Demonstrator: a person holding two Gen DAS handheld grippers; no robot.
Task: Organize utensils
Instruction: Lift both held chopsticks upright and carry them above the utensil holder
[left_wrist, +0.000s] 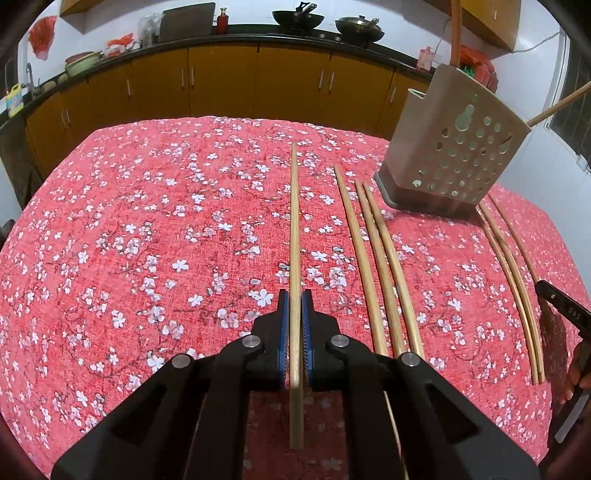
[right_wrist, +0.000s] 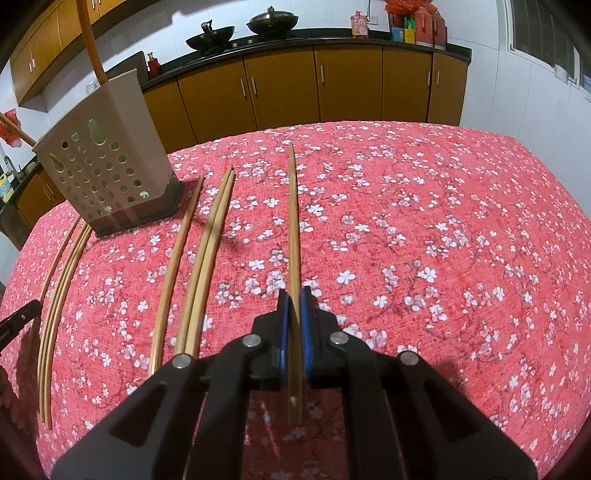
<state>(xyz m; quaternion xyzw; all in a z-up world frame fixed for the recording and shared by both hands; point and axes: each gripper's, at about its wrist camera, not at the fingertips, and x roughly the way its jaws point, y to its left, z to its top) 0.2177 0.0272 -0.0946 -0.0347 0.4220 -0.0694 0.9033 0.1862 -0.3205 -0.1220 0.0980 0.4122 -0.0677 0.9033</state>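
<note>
Red floral tablecloth (left_wrist: 147, 240) – yellow cabinets (left_wrist: 221, 81) behind

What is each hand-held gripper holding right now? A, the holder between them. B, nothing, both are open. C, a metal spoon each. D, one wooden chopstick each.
D: the left hand-held gripper is shut on a wooden chopstick, and the right hand-held gripper is shut on another chopstick, each stick running forward between the blue pads; the perforated holder stands on the table, ungripped.

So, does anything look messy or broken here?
Nothing looks broken or spilled. Loose chopsticks lie on the tablecloth beside the holder, not inside it. The left claw pinches a chopstick, the right claw another.
</note>
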